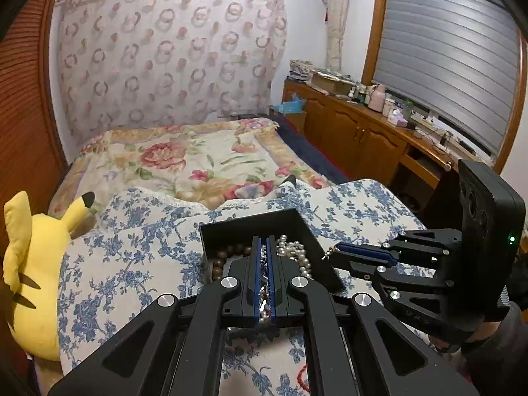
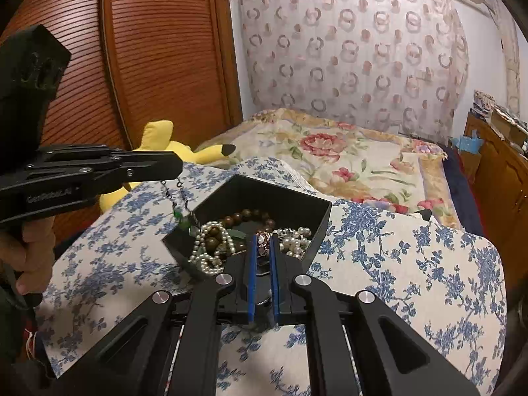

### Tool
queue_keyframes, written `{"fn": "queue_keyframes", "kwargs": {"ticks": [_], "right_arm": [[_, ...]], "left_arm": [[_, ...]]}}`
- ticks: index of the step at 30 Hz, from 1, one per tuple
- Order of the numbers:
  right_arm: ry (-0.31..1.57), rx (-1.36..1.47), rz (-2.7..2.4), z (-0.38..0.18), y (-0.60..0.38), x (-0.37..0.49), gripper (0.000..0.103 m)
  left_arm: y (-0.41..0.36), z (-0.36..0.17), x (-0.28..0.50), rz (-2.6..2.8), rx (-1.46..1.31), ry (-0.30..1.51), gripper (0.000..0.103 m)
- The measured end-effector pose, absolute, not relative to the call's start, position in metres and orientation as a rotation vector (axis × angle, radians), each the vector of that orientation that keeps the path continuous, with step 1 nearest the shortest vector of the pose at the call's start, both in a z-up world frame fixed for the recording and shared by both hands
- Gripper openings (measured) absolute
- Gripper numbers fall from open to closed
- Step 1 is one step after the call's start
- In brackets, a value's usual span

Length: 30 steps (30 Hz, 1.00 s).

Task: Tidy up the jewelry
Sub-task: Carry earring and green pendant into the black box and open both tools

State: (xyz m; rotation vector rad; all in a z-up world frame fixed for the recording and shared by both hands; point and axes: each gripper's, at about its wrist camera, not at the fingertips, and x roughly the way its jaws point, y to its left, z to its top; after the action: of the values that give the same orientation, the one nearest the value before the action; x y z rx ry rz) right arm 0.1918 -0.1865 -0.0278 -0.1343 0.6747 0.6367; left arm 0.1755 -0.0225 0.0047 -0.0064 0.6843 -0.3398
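Observation:
A black open box sits on a blue-flowered cloth and holds pearl strands and a brown bead bracelet; it also shows in the left wrist view. My left gripper is shut on a dark chain necklace with a green pendant, which hangs over the box's left corner. My right gripper is shut on a small ornate piece with a pale stone, just above the box's near side. In the left wrist view the right gripper holds a short ball chain.
A yellow plush toy lies at the left of the cloth. A floral bedspread lies beyond the box. A wooden cabinet with clutter stands at the right, and a slatted wooden door at the left.

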Motion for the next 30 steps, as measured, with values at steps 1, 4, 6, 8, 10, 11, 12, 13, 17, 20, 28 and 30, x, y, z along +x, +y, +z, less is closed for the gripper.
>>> {"fn": "queue_keyframes", "kwargs": {"ticks": [1,4,6,8,10,11,12,13,17,20,28,30], "right_arm": [[0.678,-0.138,0.634,-0.029,-0.185,0.195,0.009],[0.687,-0.147,0.630,-0.034,-0.181,0.205,0.009],[0.693,-0.146,0.628,-0.037,-0.178,0.212,0.009],[0.698,-0.147,0.624,-0.038,-0.174,0.220,0.010],[0.698,-0.151,0.622,-0.039,-0.172,0.225,0.010],[0.698,-0.155,0.624,-0.039,-0.171,0.227,0.010],[0.700,-0.159,0.623,-0.039,-0.170,0.229,0.010],[0.703,-0.164,0.623,-0.040,-0.168,0.230,0.010],[0.700,-0.172,0.606,-0.041,-0.167,0.232,0.035],[0.694,-0.167,0.603,-0.041,-0.171,0.231,0.036],[0.671,-0.152,0.591,-0.038,-0.190,0.213,0.036],[0.661,-0.155,0.587,-0.037,-0.194,0.204,0.036]], "left_arm": [[-0.023,0.004,0.177,-0.339,-0.006,0.686,0.003],[-0.024,0.001,0.181,-0.335,-0.006,0.693,0.003],[-0.024,0.000,0.184,-0.331,-0.007,0.696,0.003],[-0.024,-0.001,0.187,-0.329,-0.008,0.699,0.003],[-0.025,-0.001,0.189,-0.323,-0.009,0.702,0.003],[-0.024,-0.001,0.191,-0.322,-0.009,0.703,0.003],[-0.024,0.000,0.192,-0.320,-0.010,0.703,0.003],[-0.024,0.000,0.194,-0.319,-0.012,0.703,0.003],[-0.023,0.002,0.202,-0.311,-0.024,0.702,0.003],[-0.024,0.001,0.206,-0.308,-0.027,0.706,0.003],[-0.028,-0.001,0.218,-0.300,-0.015,0.710,0.003],[-0.028,-0.002,0.221,-0.289,-0.012,0.712,0.003]]}}
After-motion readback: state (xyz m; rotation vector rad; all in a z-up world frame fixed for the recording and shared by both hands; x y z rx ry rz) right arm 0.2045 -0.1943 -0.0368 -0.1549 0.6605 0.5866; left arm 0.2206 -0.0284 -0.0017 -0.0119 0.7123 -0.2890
